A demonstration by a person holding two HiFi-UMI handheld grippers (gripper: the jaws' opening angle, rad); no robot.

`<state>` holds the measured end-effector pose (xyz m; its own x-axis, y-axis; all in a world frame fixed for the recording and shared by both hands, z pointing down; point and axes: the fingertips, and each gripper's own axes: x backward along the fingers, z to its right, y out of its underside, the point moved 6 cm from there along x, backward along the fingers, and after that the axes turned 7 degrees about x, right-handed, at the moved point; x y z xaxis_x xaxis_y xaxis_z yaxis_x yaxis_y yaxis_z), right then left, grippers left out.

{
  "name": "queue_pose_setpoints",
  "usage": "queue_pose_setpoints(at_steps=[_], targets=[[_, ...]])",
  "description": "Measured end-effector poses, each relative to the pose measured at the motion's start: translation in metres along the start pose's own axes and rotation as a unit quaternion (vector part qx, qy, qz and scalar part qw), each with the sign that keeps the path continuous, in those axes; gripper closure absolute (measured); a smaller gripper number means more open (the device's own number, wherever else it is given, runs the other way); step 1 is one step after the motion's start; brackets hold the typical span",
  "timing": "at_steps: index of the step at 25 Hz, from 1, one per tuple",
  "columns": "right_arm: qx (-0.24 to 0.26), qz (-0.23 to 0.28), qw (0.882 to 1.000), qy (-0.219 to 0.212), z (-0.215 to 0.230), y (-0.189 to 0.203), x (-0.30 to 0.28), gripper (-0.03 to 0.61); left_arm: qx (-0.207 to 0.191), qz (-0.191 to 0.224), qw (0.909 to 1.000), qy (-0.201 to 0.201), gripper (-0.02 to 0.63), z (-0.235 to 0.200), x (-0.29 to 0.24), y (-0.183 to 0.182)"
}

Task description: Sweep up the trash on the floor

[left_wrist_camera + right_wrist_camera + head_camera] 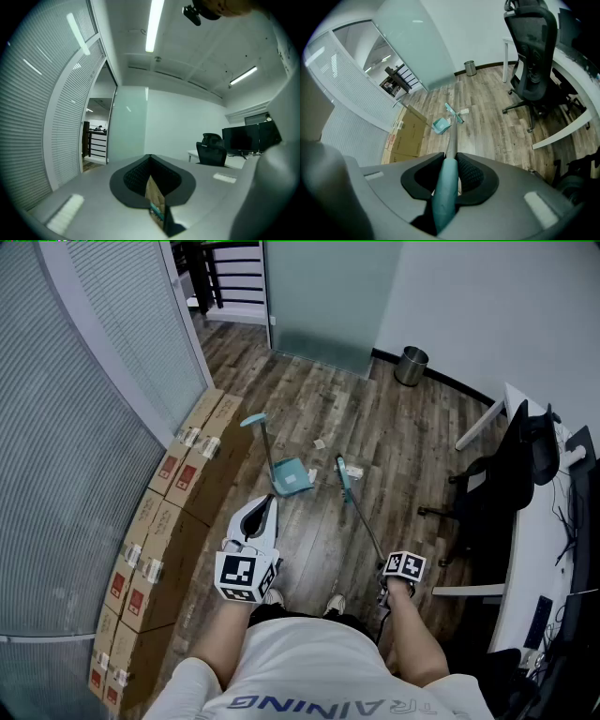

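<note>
Our right gripper [387, 570] is clamped tight on the teal grip of the broom [362, 518]. In the right gripper view its two black pads press against either side of that grip [445, 187], with the jaws only as far apart as the handle is thick. From there the shaft runs away from us down to the broom head [343, 470], which rests on the wood floor [309, 549].

Our left gripper [269, 503] carries nothing. In the left gripper view its jaws [150, 159] meet at the tips, and they point up towards the ceiling and a far wall rather than at the floor.

The teal dustpan [292, 475] sits on the floor just left of the broom head, with its long handle standing upright. One pale scrap of trash [319, 443] lies beyond the dustpan and broom head, and another scrap [355, 472] lies right beside the broom head. In the right gripper view, the dustpan [440, 125] and a scrap [464, 111] lie close around the far end of the shaft.

Cardboard boxes [178, 493] line the glass wall on our left. A metal waste bin [410, 366] stands by the far wall, and a black office chair [487, 479] stands to our right.
</note>
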<state>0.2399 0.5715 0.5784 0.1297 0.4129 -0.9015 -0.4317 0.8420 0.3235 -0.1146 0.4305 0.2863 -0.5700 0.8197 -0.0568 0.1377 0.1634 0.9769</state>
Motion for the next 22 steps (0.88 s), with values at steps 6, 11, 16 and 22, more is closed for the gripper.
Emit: queue_pose_setpoints(at_steps=[6, 11, 16, 22], targets=[[0.002, -0.001, 1.000, -0.003, -0.001, -0.003, -0.002, 0.474, 0.006, -0.004, 1.0000, -0.004, 0.614, -0.003, 0.000, 0.004], [0.006, -0.002, 1.000, -0.004, -0.001, 0.000, -0.003, 0.474, 0.007, -0.004, 1.0000, -0.005, 0.614, -0.002, 0.004, 0.006], [0.005, -0.002, 1.000, -0.009, -0.001, -0.002, -0.003, 0.474, 0.009, -0.005, 0.9999, -0.006, 0.614, -0.001, 0.004, 0.007], [0.004, -0.002, 1.000, -0.015, 0.010, -0.011, -0.006, 0.474, 0.012, -0.006, 0.9997, -0.019, 0.614, 0.008, -0.001, 0.008]])
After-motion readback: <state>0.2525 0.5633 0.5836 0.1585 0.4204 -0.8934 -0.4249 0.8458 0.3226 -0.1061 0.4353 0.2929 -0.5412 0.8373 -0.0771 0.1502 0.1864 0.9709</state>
